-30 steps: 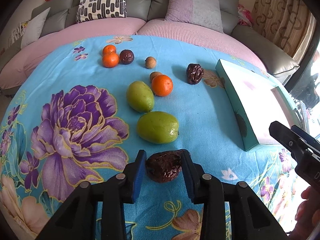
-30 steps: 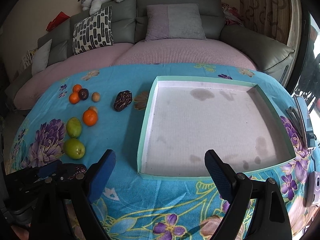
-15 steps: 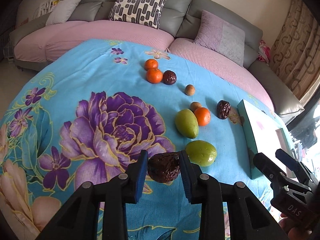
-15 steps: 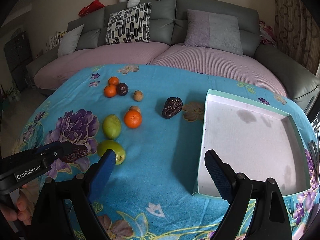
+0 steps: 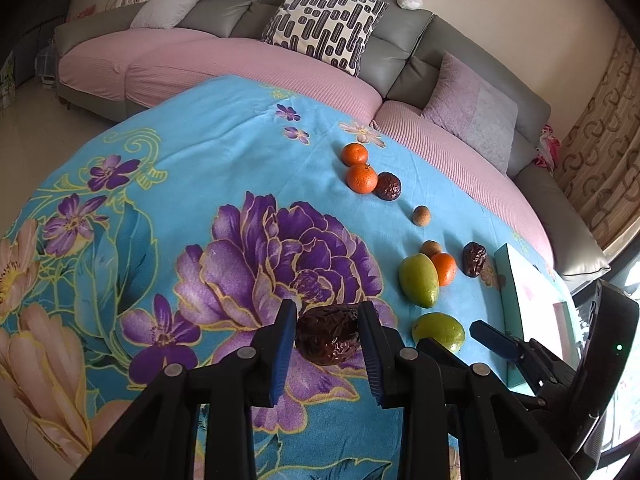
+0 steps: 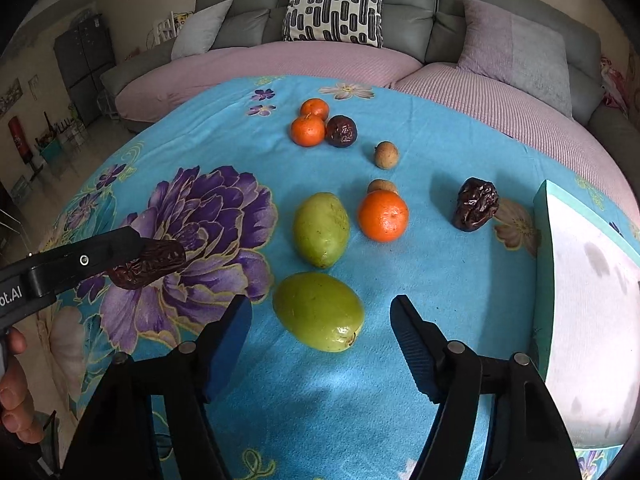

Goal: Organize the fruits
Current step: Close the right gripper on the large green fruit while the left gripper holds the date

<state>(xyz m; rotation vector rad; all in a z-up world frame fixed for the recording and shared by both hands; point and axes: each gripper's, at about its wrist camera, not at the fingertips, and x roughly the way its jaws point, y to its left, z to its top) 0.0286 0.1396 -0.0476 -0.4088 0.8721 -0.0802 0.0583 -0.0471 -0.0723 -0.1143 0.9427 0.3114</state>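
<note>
Turquoise cloth [image 6: 460, 152] with purple flowers; 3 orange tangerines [image 6: 383, 215]; 2 green mangoes [image 6: 319, 311].

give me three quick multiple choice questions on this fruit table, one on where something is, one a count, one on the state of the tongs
1. Where is the near green fruit?
A. inside the box
B. on the cloth ahead of the right tongs
C. on the sofa

2. How many oranges lie on the cloth?
A. one
B. five
C. three

3. What are the left tongs doing?
A. shut on a dark wrinkled fruit
B. open and empty
C. gripping an orange

Answers: 1 B, it lies on the blue cloth between the open fingers; 2 C, two at the far group, one by the far green fruit; 3 A, both pads press the fruit.
</note>
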